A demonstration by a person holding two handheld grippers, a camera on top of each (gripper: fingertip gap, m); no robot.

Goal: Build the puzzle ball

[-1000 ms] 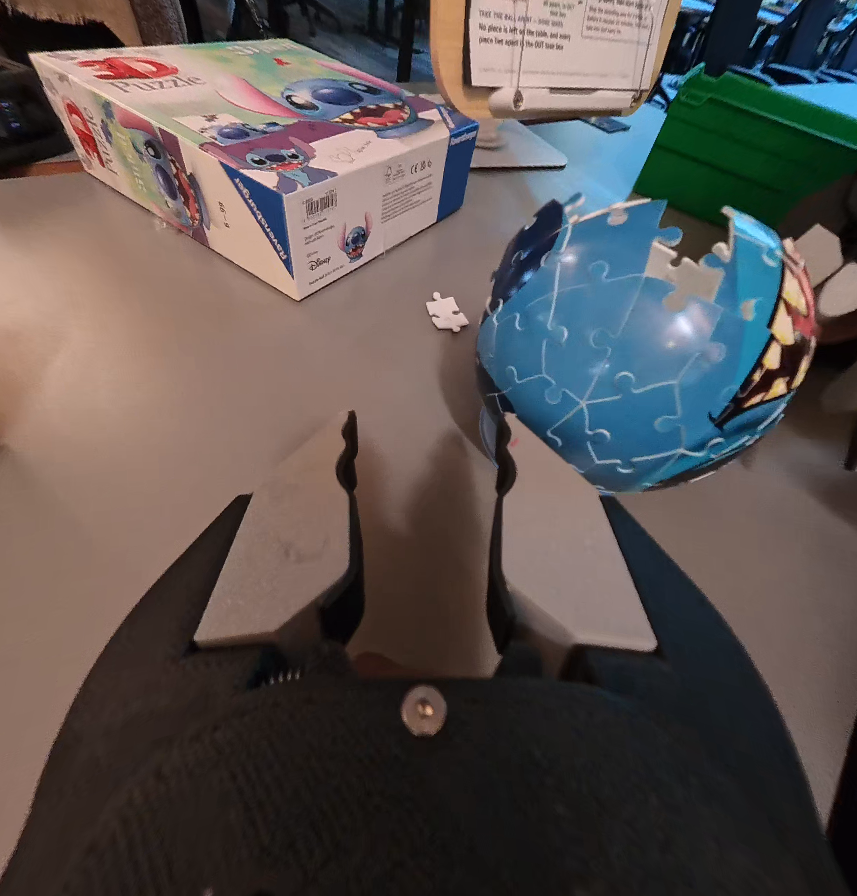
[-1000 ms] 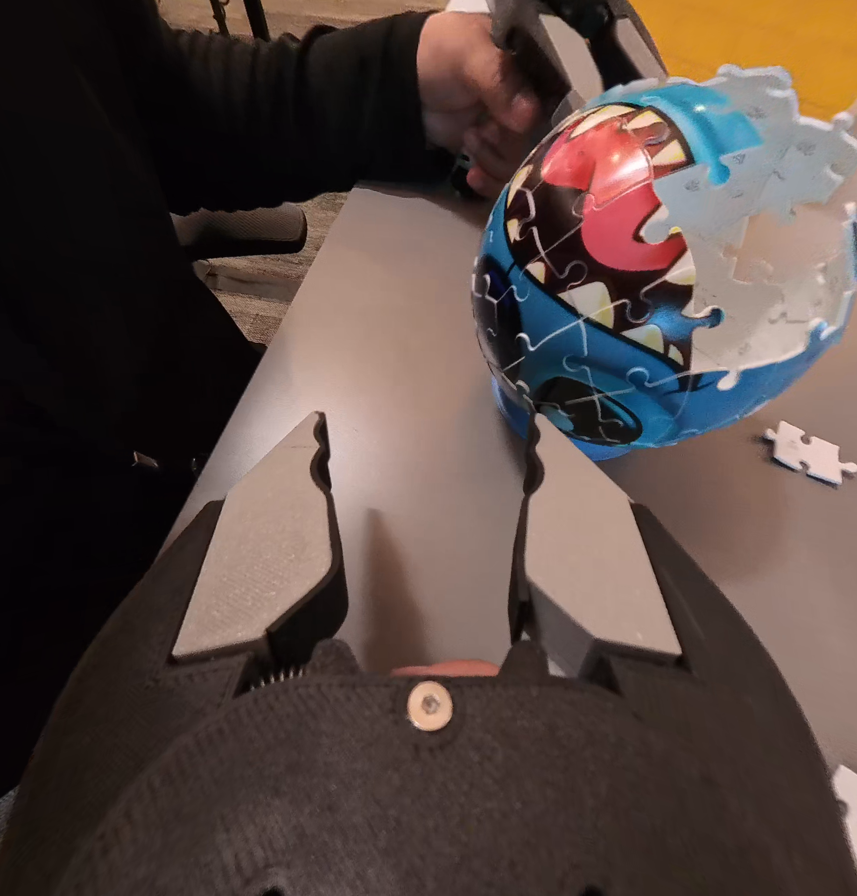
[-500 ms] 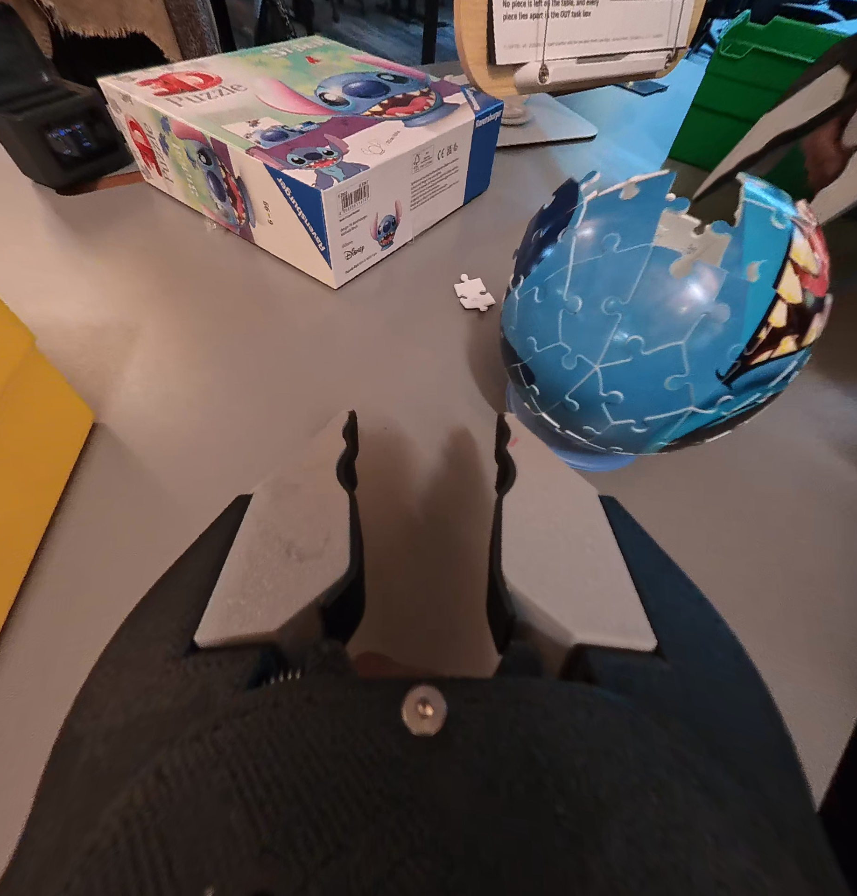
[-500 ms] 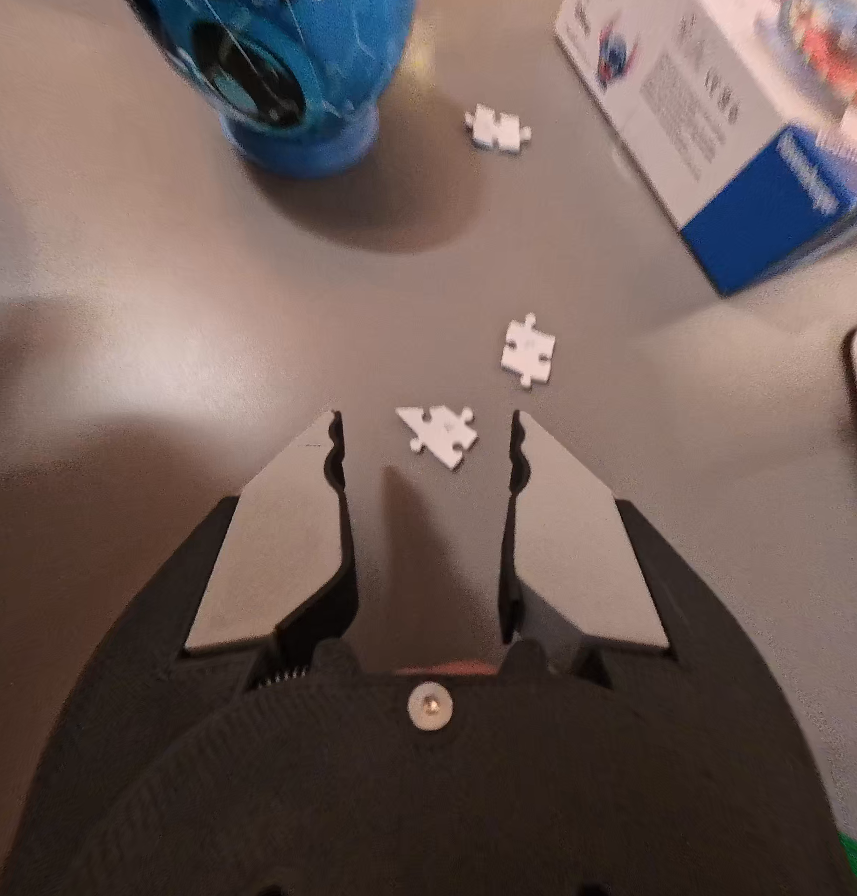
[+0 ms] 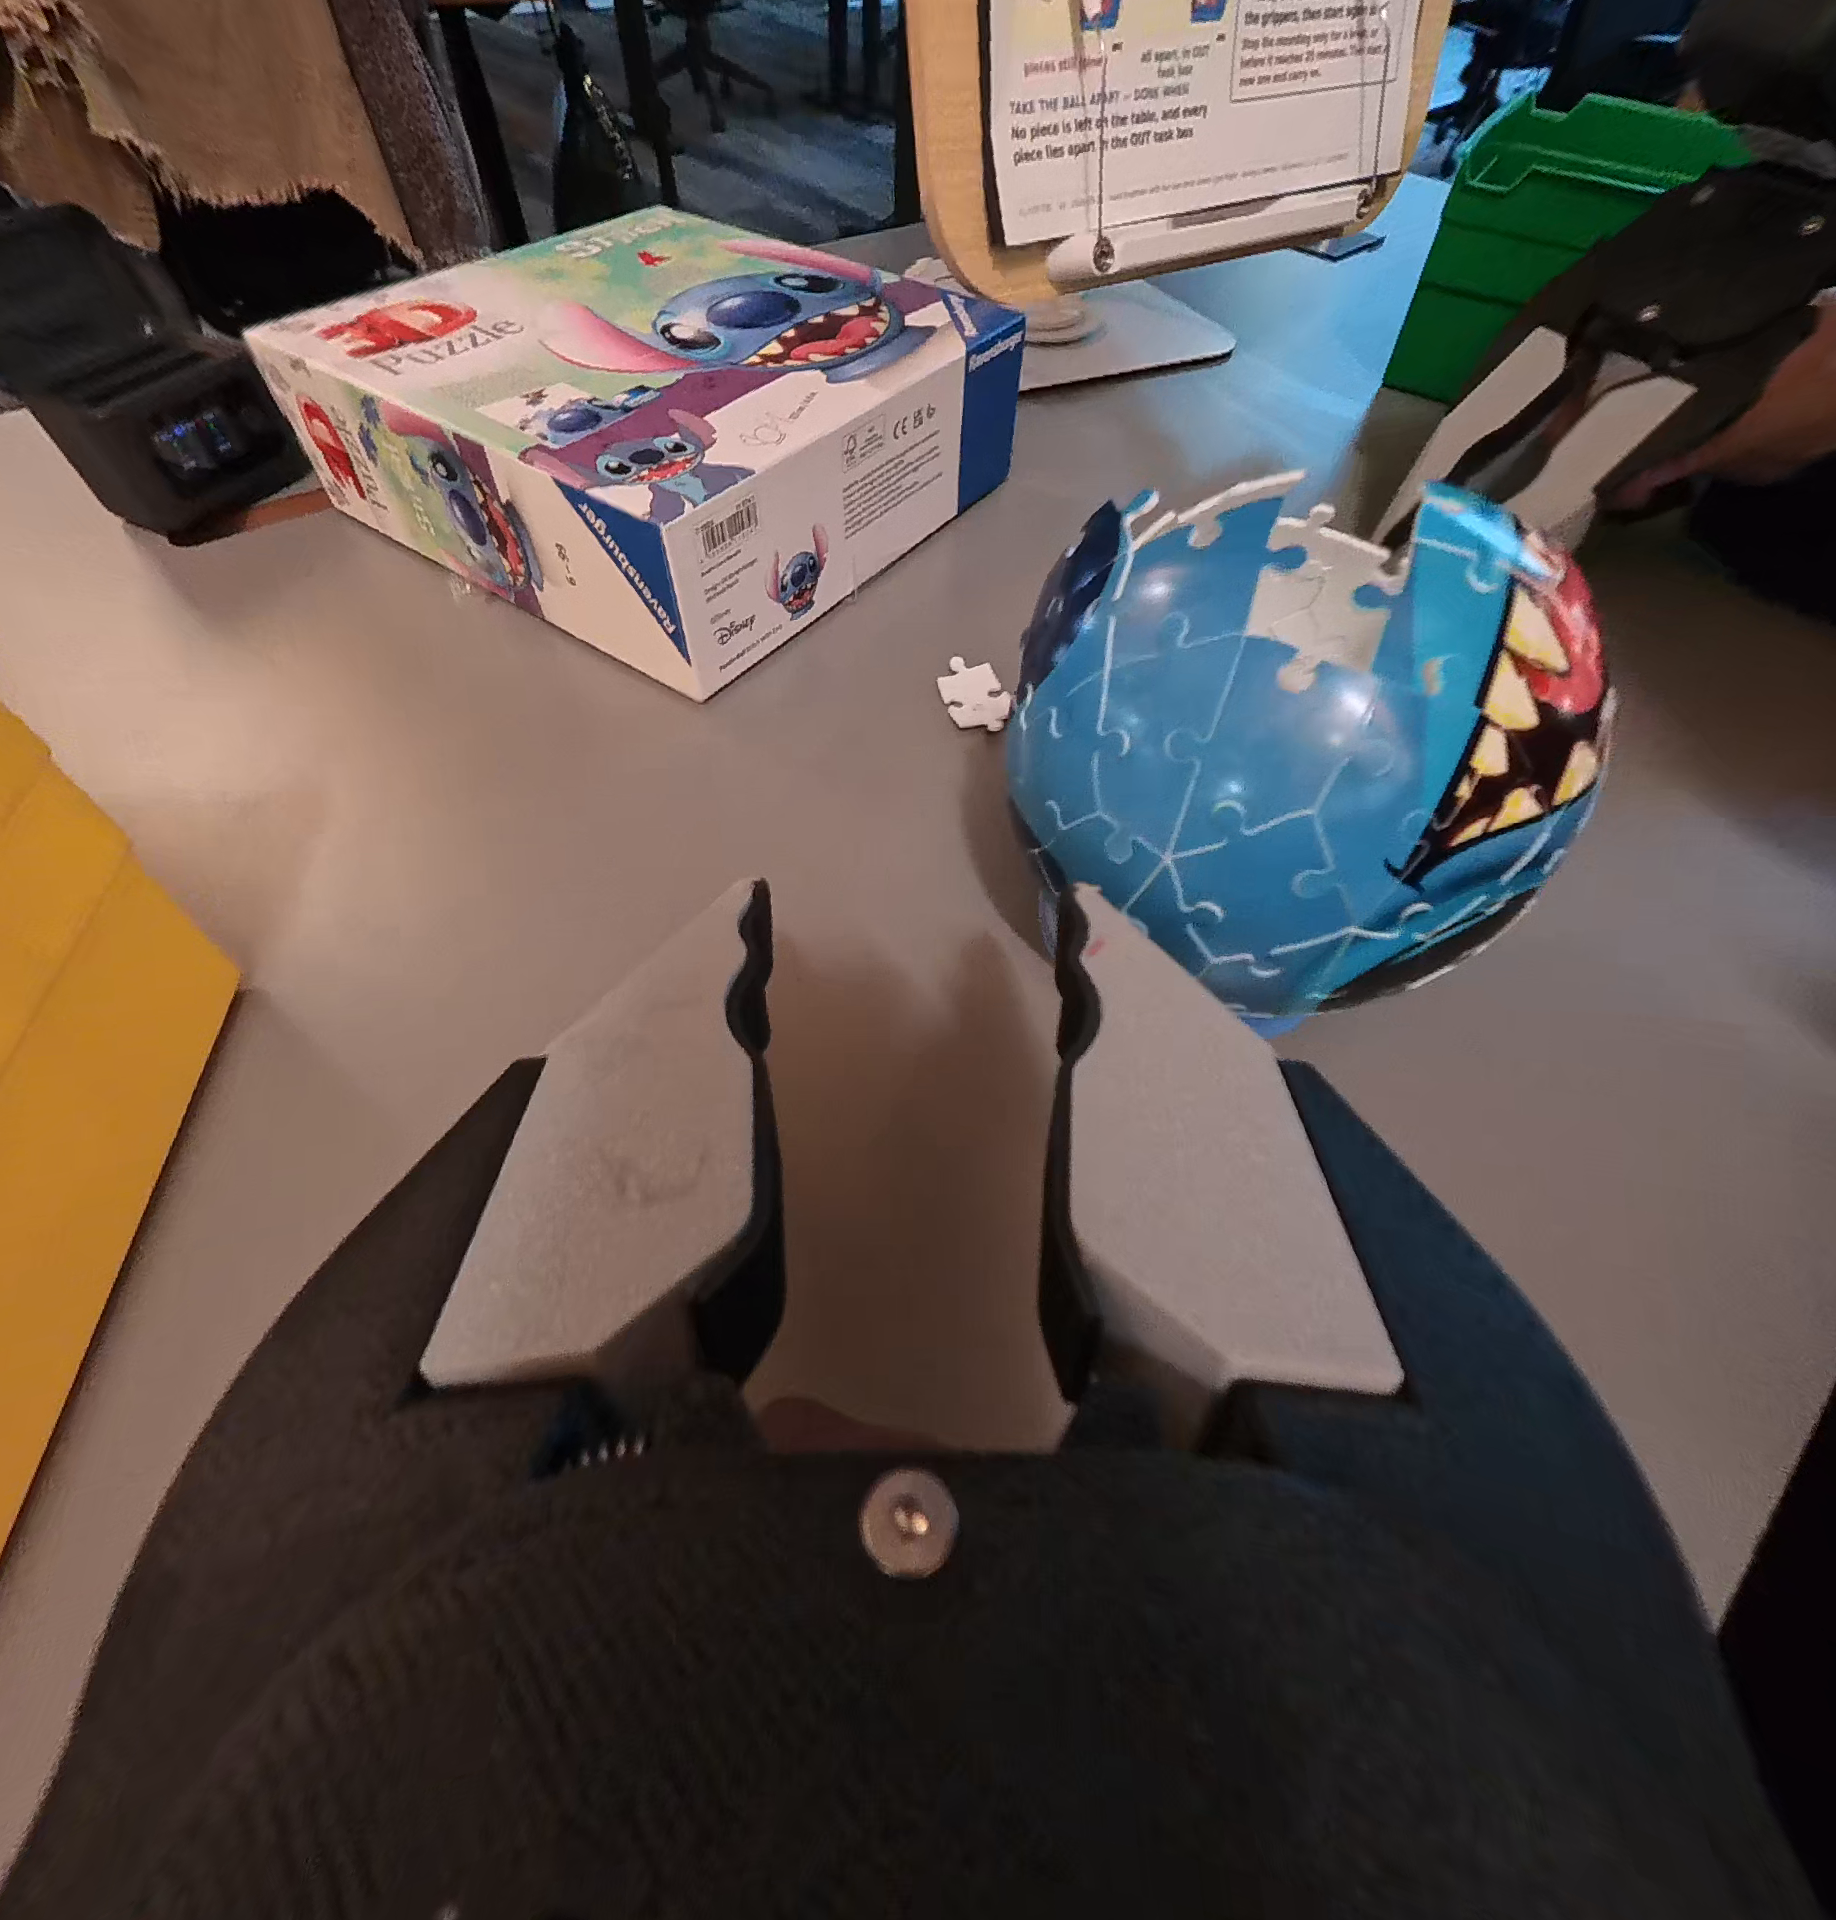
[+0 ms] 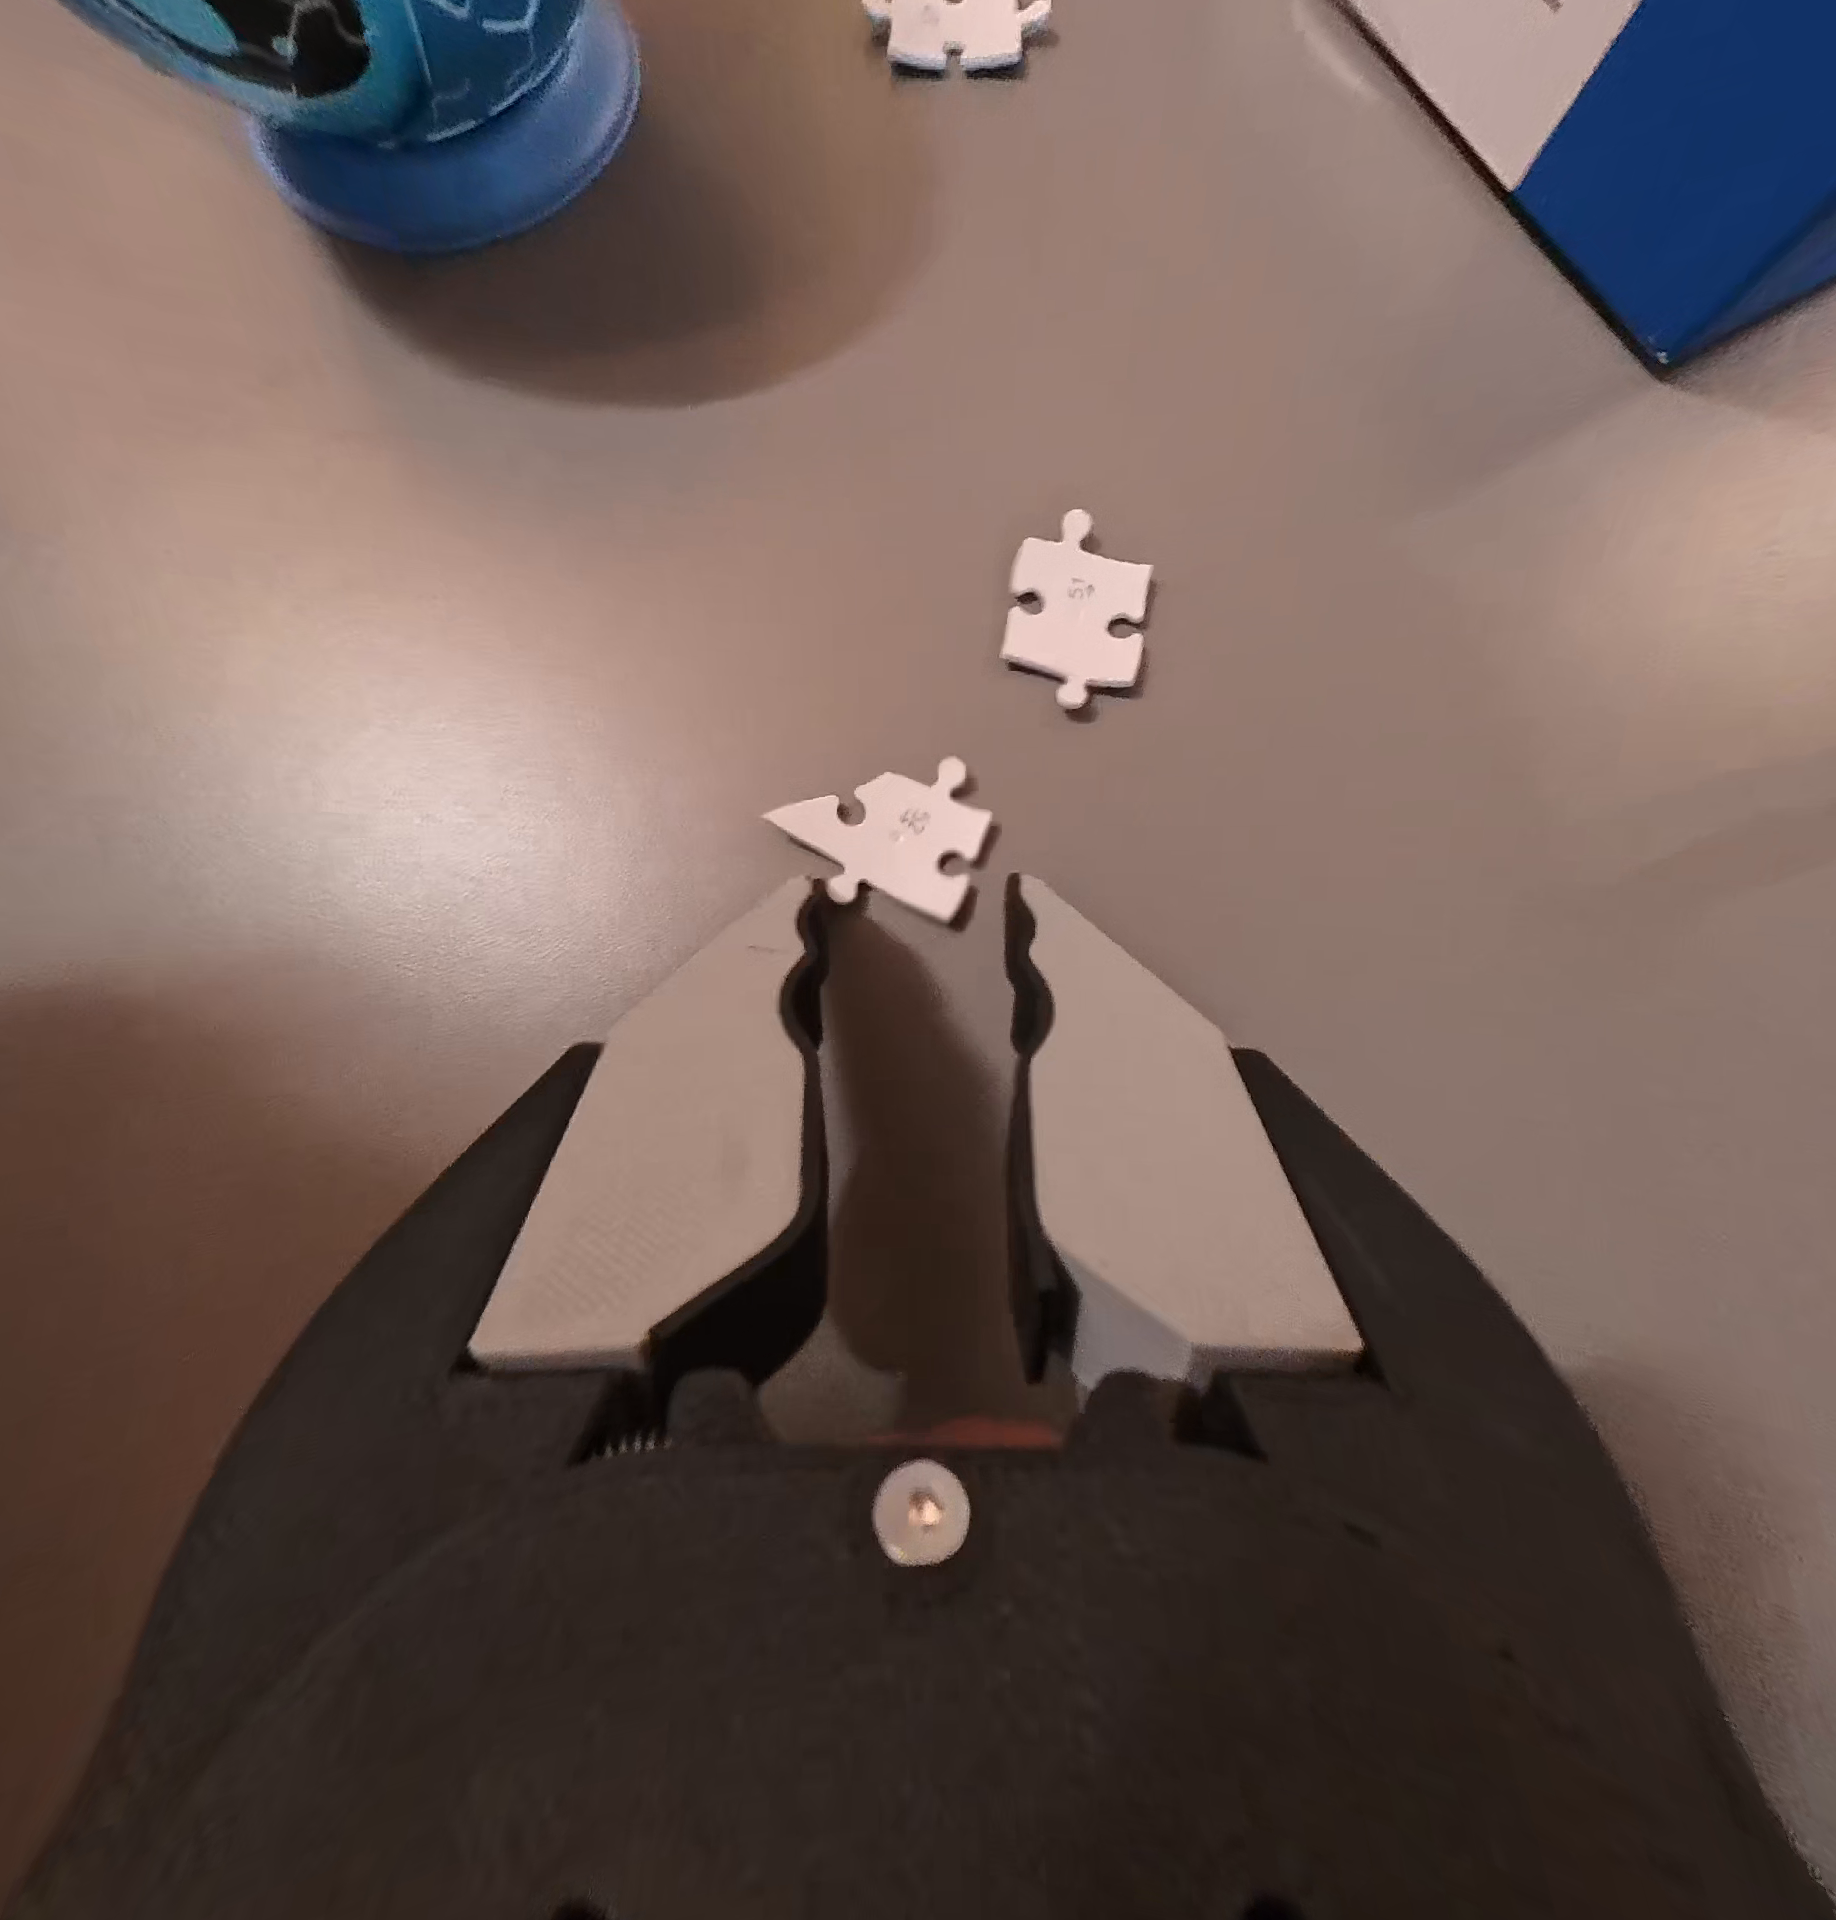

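Right wrist view: pointed puzzle piece (image 6: 893, 834) lies just beyond right tool (image 6: 912, 896) tips.

- The left wrist view sits behind the left gripper (image 5: 912, 914) and looks forward and slightly down across the grey table (image 5: 394, 790), low enough to take in the far edge and the room beyond.
- It stands back from the scene — the puzzle ball (image 5: 1298, 748) lies just ahead to the right, the puzzle box (image 5: 633, 457) farther off to the left.
- The right wrist view looks steeply down past the right gripper (image 6: 909, 894), close to the tabletop (image 6: 374, 727).
- Both views share the ball's blue base (image 6: 478, 156), a white piece beside it (image 5: 974, 694) (image 6: 955, 31), and the box's blue corner (image 6: 1724, 208).
- The left view also catches the right gripper (image 5: 1485, 488), beyond the ball.
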